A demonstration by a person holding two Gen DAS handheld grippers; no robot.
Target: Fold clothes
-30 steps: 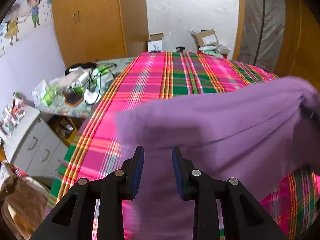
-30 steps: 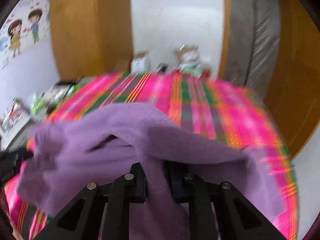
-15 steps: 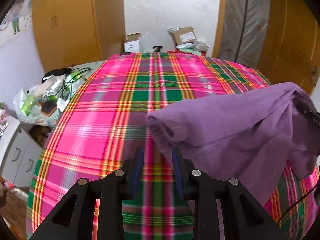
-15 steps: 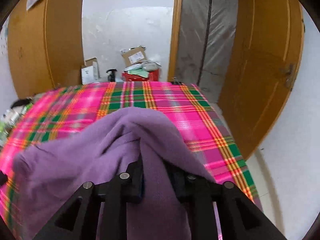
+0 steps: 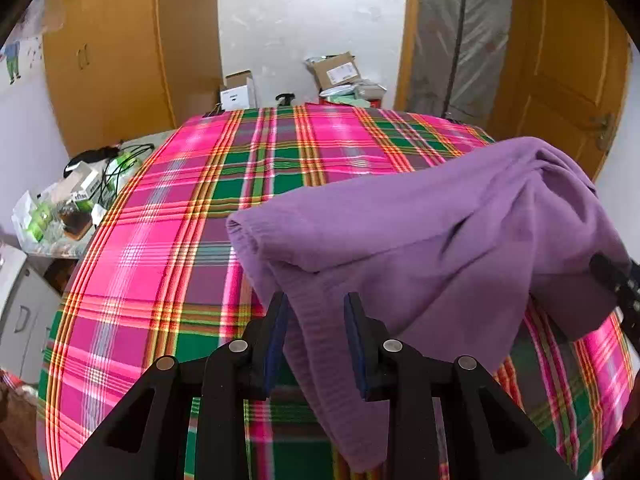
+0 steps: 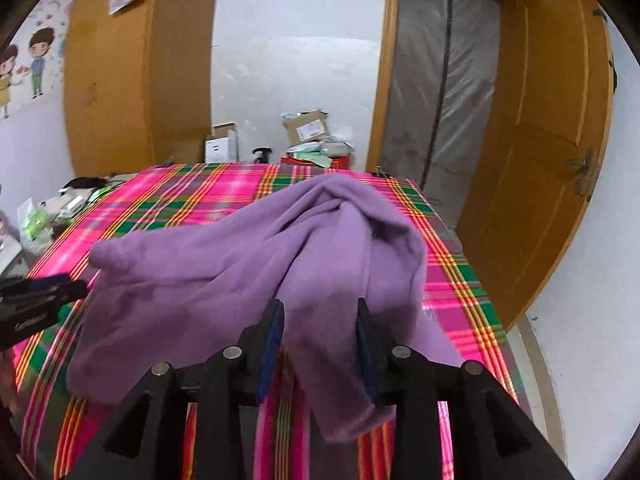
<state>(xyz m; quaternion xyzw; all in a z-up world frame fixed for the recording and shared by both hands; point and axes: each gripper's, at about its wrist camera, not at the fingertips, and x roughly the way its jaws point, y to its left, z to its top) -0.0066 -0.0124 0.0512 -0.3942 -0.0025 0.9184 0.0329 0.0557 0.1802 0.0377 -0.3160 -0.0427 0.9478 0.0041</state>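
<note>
Right tongs (image 6: 320, 316) tilted down, opening; sweater (image 6: 248, 264) seemingly between.

No lettering can be read: the white label on the brown cardboard box (image 5: 335, 71) and the print on the small white carton (image 5: 238, 95) are too blurred.

I am looking into a home bedroom: plaid bedcover (image 5: 168, 264), wooden wardrobe (image 5: 120, 48), cartoon wall stickers (image 6: 36, 60), delivery boxes (image 5: 336, 72) stacked by the door (image 6: 548, 128).

Both wrist cams close over sweater (image 5: 420, 240)
</note>
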